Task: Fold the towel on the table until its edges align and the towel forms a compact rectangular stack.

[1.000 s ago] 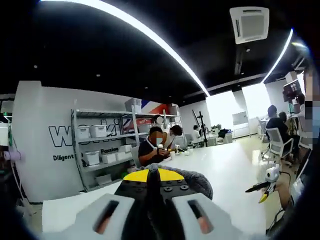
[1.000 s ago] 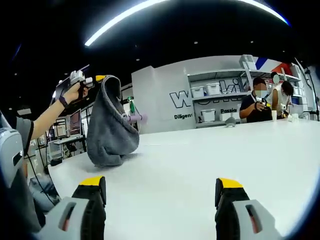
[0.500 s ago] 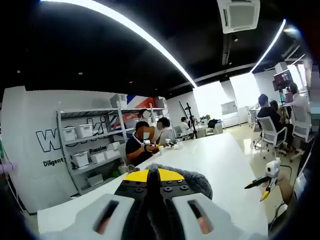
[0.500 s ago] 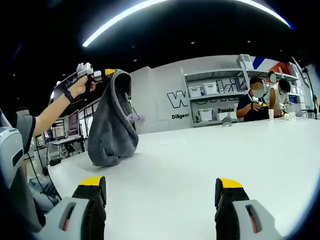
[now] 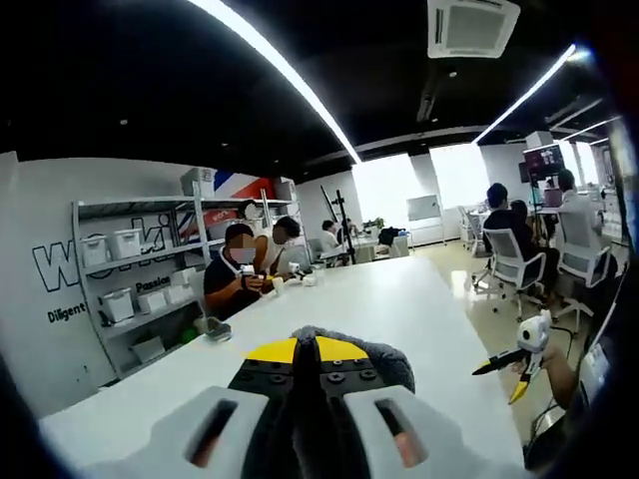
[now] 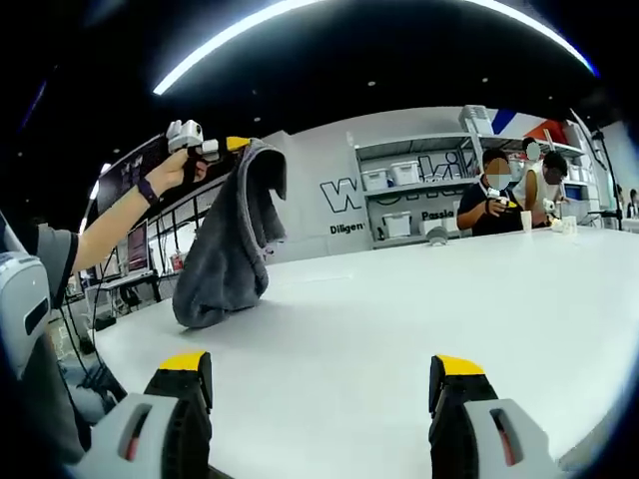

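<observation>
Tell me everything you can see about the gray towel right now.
The towel is dark gray, thick and plush like terry. It hangs bunched and draped from the left gripper, whose yellow-tipped jaws are shut on its top edge. Its lower end rests in a rumpled heap on the white table. In the left gripper view a fuzzy fold of it bulges behind the jaw tips.

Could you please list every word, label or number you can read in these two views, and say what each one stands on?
"Wo...": large outlined letters on the grey back wall, the rest hidden behind the metal shelf rack.
"Diligent": small dark word on that wall, under the big letters.
"Passion": small dark word on the wall, seen through the shelves.
White storage bins on the shelves: no readable labels.
</observation>
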Tool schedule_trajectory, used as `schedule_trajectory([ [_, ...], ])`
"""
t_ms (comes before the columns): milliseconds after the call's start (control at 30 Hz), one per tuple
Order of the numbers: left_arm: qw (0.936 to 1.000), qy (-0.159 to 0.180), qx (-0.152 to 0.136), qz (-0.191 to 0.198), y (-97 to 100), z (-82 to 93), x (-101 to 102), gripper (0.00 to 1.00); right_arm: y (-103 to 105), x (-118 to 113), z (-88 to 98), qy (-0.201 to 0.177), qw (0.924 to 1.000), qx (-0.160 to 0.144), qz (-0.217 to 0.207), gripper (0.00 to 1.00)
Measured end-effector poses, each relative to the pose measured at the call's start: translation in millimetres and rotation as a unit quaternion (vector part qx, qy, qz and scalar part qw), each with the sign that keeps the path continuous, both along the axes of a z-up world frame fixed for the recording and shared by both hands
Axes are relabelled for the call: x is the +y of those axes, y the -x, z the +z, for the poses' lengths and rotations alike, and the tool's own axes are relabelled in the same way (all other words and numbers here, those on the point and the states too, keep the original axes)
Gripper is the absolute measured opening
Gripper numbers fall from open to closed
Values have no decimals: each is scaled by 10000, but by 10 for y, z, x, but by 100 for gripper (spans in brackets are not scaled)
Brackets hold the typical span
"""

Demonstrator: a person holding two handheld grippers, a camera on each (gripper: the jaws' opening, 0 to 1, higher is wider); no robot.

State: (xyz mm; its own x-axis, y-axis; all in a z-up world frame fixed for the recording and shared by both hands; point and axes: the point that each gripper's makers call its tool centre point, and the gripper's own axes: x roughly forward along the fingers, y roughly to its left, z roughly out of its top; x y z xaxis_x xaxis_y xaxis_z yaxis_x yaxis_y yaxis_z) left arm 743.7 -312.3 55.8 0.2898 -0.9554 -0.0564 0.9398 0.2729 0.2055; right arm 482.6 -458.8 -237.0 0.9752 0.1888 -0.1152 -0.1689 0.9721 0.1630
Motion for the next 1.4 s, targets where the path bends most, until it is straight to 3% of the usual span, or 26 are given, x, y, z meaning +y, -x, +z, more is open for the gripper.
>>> schedule_trajectory([
  [433,9974,-232,305,-603,155,-401,-683,6,163,-153,-16,55,9998,73,-148,94],
  [800,9924,-593,561,-925,277,-833,-1097,6,329,-243,61,163,9995,103,-235,94],
  [1133,9825,-1160,856,-1183,467,-1429,-1351,6,378,-241,148,279,9993,43,-245,94],
  [1400,9753,-1390,1066,-1343,514,-1719,-1469,6,382,-231,160,417,9987,111,-261,94],
])
